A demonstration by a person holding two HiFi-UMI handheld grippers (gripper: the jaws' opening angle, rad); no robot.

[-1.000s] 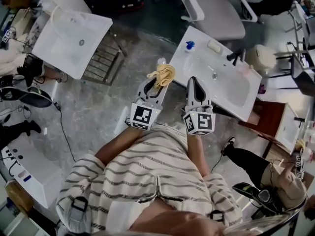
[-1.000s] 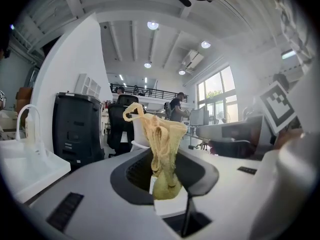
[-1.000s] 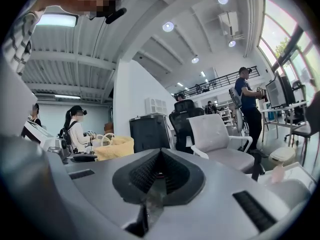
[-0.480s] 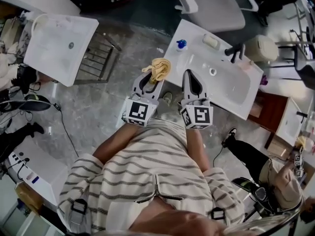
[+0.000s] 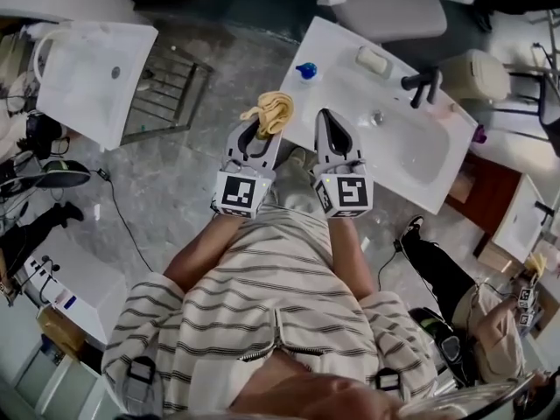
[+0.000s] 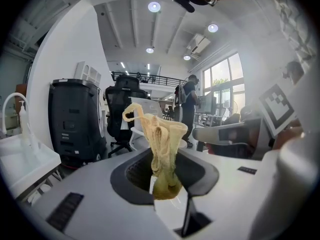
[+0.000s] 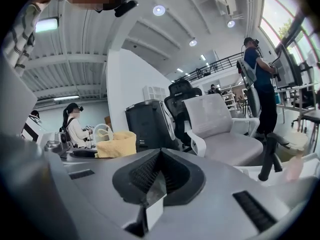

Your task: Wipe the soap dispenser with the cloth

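Yellow cloth (image 5: 273, 110) pinched in left tool (image 5: 261, 128), near sink (image 5: 337, 49) edge.

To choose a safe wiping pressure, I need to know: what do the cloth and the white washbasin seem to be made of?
Cloth: soft textile, perhaps cotton knit, pale yellow and matte; it bunches in limp folds and loops.
White washbasin: probably glazed ceramic or similar hard material; smooth, faintly shiny, with rigid moulded edges.

The soap dispenser (image 5: 305, 71) stands on the sink unit's (image 5: 346, 90) left corner, just beyond the cloth (image 5: 271, 112).
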